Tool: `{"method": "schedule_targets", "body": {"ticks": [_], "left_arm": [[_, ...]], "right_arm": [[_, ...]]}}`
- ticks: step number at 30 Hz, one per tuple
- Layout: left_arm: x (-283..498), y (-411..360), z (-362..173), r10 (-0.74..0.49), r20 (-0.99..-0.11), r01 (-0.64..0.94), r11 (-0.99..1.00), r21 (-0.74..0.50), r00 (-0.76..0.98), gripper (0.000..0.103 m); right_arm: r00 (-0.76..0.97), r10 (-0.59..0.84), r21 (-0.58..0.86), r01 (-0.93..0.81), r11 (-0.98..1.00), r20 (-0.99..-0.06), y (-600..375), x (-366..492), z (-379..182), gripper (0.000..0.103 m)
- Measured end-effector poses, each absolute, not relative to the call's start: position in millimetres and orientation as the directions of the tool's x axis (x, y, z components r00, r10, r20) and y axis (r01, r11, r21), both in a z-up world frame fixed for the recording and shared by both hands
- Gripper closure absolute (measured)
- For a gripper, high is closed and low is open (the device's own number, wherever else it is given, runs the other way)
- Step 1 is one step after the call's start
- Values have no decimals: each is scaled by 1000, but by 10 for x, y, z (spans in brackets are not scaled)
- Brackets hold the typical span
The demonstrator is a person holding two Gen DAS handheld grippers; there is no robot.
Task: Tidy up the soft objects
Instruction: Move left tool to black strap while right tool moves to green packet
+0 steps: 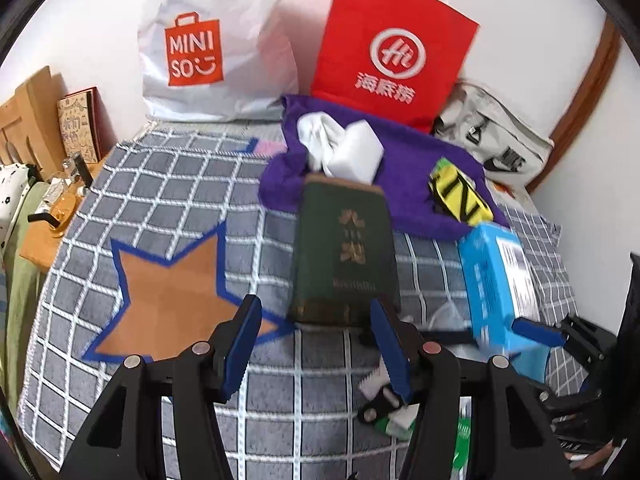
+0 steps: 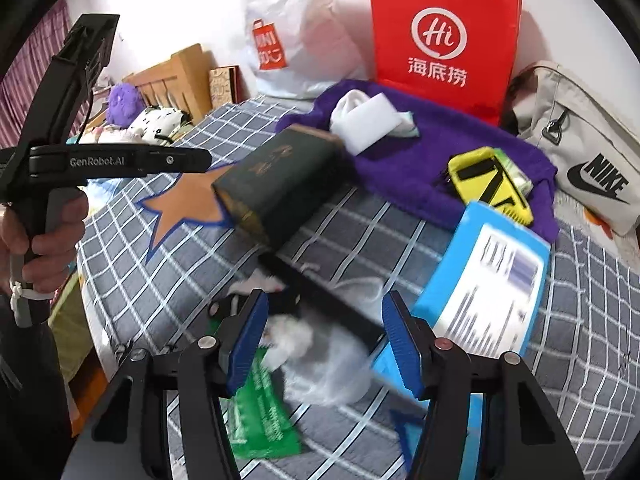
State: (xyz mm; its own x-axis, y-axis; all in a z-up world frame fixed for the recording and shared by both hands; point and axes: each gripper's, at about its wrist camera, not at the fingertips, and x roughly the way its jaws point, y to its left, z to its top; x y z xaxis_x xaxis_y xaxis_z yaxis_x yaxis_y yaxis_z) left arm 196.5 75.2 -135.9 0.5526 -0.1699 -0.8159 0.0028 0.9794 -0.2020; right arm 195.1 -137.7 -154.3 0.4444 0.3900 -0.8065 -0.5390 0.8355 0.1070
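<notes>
Left gripper (image 1: 316, 344): being held above the grey checked bedspread (image 1: 180, 184) with its blue-padded jaws standing partly apart; nothing is being gripped between them.
Right gripper (image 2: 326, 340): being held low over a small heap of things, jaws partly apart; a black strap-like bar (image 2: 320, 300) and crumpled white stuff (image 2: 292, 340) are being seen between the pads, but whether the pads are pressing on them cannot be told through the blur.
Person's hand (image 2: 44, 236): being seen in the right wrist view, wrapped around the handle of the left gripper.
Purple towel (image 1: 408, 176): being left spread at the far end of the bed, in front of the two bags.
White cloth (image 1: 320, 140): being seen bunched on the towel, touching a white block (image 1: 362, 152).
Yellow and black item (image 1: 460, 196): being seen lying on the towel's right part.
Green book (image 1: 344, 256): being seen lying on the bedspread, its far end touching the towel's edge.
Blue box (image 1: 496, 280): being seen to the right of the book, just beside the towel.
Green packet (image 2: 260, 412): being seen lying under the right gripper's left finger.
Bags: a white Miniso bag (image 1: 208, 48) and a red paper bag (image 1: 392, 52) are being propped against the wall; a grey Nike bag (image 2: 592, 160) is being seen lying at the right.
</notes>
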Motion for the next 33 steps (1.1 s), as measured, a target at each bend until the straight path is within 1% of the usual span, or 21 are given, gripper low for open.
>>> {"method": "schedule_targets", "body": {"ticks": [4,5,6,10,11,12,13,14,23,31,32,33], "left_arm": [[1810,599,-1486,-191,-817,63,980,-188,544,50],[1772,544,-1508,-197,-815,85,980,-179,545,53],[1743,486,-1531,-203,-814,109,979,-171,545,54],[1687,241,-1622,-203,-816,184,975,-121,541,55],[1676,172,-1655,-198,-818,204,974,-102,539,57],[1671,112,-1684,-193,-822,221,972,-84,536,63],[1672,65,-1712,-184,-827,230,971,-68,532,66],[1677,8,-1751,-177,-832,242,969,-53,525,67],[1679,-269,-1910,-200,-851,349,937,-22,485,67],[1728,-322,-1991,-209,-861,377,926,-21,463,67],[1727,-341,-2000,-204,-863,384,923,-12,462,69],[1724,-356,-2007,-199,-864,390,921,-4,463,75]], "right_arm": [[459,396,119,-522,844,-795,-1461,1814,-1554,44],[462,398,122,-519,846,-792,-1492,1783,-1558,44],[467,399,124,-516,847,-789,-1516,1762,-1559,44],[489,403,137,-492,860,-773,-1669,1660,-1588,44],[493,405,142,-486,862,-770,-1705,1634,-1596,44],[498,407,151,-477,866,-766,-1763,1601,-1614,44],[500,408,155,-471,868,-764,-1801,1575,-1625,44],[503,407,158,-465,871,-762,-1840,1551,-1639,44],[529,409,175,-437,882,-744,-2089,1422,-1694,44],[525,427,194,-440,877,-737,-2126,1425,-1738,44],[522,427,194,-442,876,-738,-2116,1422,-1747,44],[518,429,197,-444,874,-740,-2107,1426,-1761,44]]}}
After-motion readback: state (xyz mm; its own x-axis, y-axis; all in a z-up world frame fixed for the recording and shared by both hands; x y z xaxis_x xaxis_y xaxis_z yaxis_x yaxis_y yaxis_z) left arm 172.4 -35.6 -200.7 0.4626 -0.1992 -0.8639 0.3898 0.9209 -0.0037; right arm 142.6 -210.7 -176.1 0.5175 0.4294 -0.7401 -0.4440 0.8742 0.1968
